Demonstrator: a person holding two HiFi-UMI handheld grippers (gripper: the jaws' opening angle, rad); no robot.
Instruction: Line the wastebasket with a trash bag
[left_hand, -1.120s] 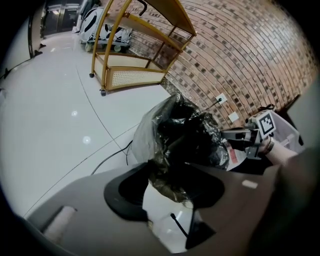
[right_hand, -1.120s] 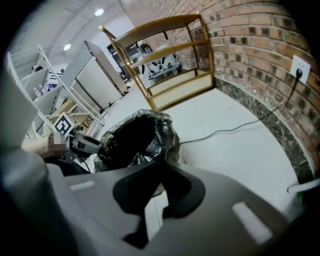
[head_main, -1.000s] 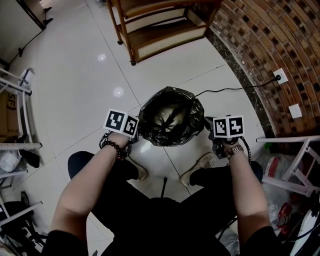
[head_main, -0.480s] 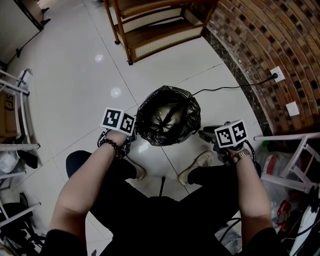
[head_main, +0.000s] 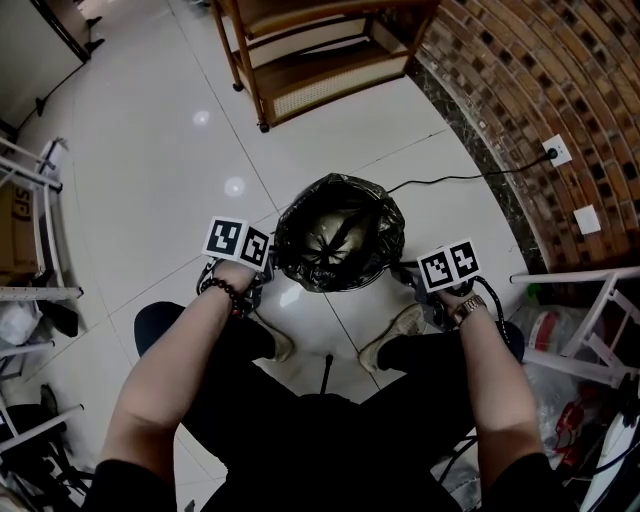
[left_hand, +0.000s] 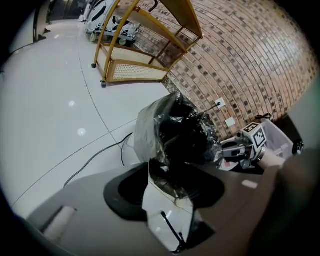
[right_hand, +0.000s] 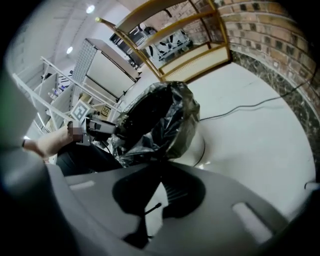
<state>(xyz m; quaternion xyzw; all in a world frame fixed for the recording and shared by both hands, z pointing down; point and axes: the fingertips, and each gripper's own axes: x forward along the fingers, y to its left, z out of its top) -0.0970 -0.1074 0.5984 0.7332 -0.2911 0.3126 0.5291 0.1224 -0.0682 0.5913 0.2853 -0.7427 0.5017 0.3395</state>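
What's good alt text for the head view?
Seen from above, a black trash bag sits open over a wastebasket on a white tiled floor. The person's left gripper and right gripper meet its rim on either side. A wooden shelf cart stands beyond; a brick wall curves at right.

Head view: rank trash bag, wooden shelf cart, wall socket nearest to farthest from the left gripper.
From the left gripper:
1. trash bag, right beside it, on its right.
2. wooden shelf cart, across the floor at the top of the view.
3. wall socket, far right on the brick wall.
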